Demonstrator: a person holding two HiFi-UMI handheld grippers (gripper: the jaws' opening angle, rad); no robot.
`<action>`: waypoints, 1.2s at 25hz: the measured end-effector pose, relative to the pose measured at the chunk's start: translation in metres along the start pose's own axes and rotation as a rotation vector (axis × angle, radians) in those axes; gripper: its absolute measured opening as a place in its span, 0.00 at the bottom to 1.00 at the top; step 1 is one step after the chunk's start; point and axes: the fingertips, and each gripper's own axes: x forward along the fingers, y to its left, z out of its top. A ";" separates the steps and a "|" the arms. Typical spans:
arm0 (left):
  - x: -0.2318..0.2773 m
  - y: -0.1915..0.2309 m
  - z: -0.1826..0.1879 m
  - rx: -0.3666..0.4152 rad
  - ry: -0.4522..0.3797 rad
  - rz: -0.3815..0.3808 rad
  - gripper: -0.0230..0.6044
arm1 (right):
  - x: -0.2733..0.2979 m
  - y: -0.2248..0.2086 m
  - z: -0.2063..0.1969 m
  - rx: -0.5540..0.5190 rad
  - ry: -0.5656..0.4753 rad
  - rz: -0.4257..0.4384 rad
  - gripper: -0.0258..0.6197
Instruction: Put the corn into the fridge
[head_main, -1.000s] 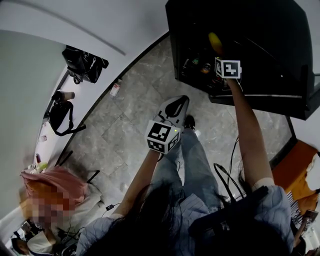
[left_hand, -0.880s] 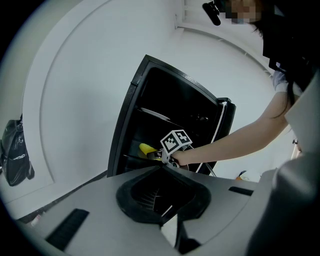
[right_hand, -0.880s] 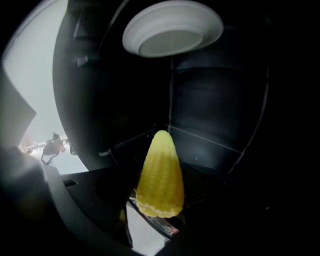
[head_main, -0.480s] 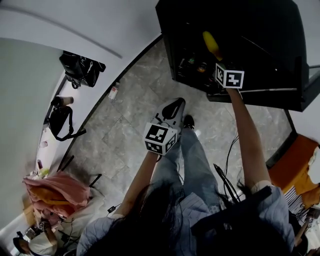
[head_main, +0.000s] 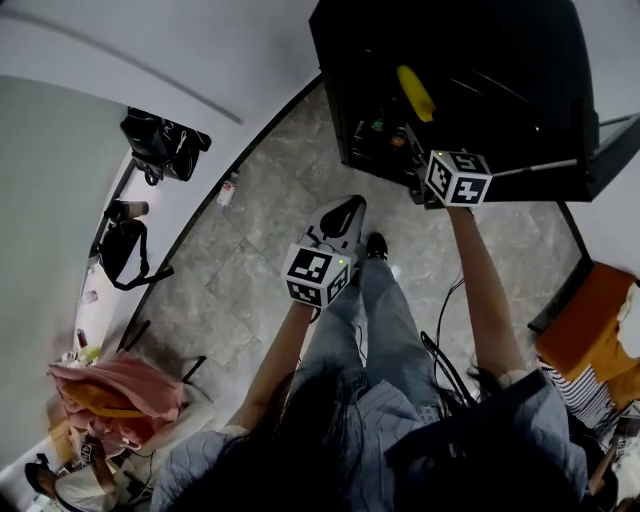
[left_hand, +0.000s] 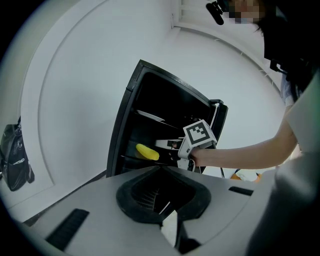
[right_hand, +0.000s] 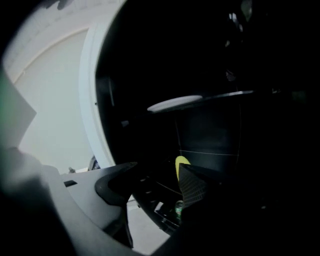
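While corn (head_main: 415, 92) lies in fridge (head_main: 520, 150) — right gripper (right_hand: 157, 170) jaws apart

One corn (head_main: 415, 92), one fridge (head_main: 520, 60), two black bags (head_main: 160, 140) (head_main: 122, 245) and one bottle (head_main: 228, 187).

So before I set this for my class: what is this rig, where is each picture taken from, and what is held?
No robot here: a person holds a claw in each hand. One picture comes from a camera on the person's head, looking down; the other two cameras ride on the claws. The left claw is shut and empty, above the grey floor. The right claw is open, facing the black fridge. The yellow corn lies on a fridge shelf, apart from both claws, so nothing is held.
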 end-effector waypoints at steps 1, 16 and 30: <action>-0.002 -0.002 0.002 0.001 -0.002 -0.003 0.06 | -0.007 0.006 0.001 0.007 -0.007 0.008 0.45; -0.047 -0.038 0.045 0.040 -0.063 -0.055 0.06 | -0.110 0.087 0.042 0.114 -0.120 0.076 0.30; -0.099 -0.075 0.080 0.067 -0.127 -0.113 0.06 | -0.192 0.150 0.049 0.175 -0.125 0.083 0.21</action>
